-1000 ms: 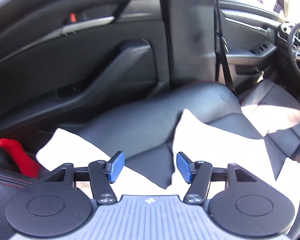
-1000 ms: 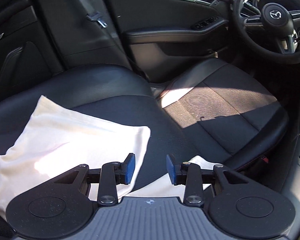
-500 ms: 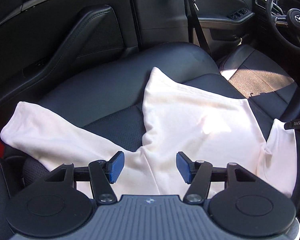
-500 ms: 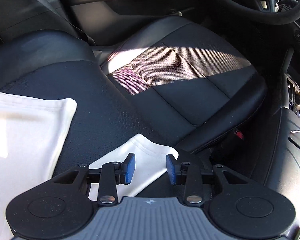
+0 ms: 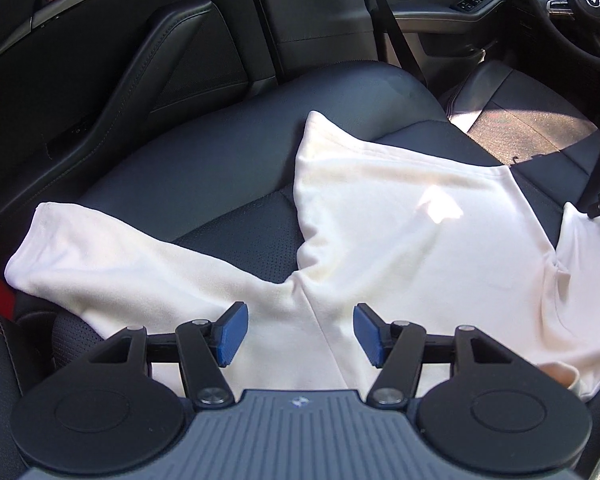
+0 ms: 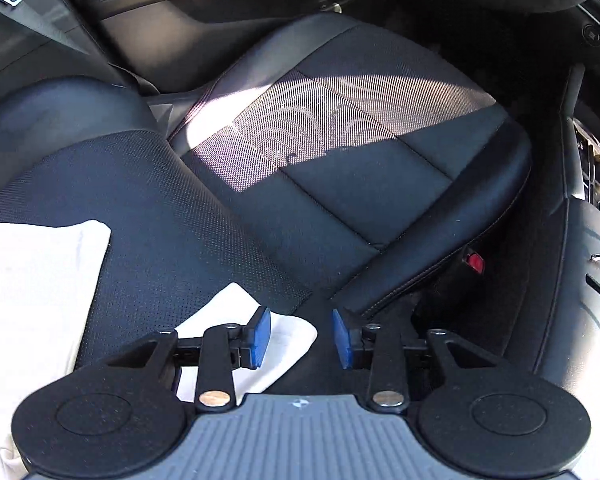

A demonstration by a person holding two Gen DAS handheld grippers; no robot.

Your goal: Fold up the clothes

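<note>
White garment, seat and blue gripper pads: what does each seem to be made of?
White garment: soft matte knit, probably cotton, with limp folds and a stitched seam. Seat: black perforated panel with smooth bolsters, leather or imitation, faint sheen. Pads of the open left gripper: blue, finely ribbed, likely rubber or plastic.

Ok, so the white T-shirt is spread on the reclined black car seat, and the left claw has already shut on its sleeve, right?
Not quite. The left claw is open, its pads hovering apart over the white T-shirt, gripping nothing, as the left wrist view shows. The shirt is indeed spread on the black car seat.
</note>
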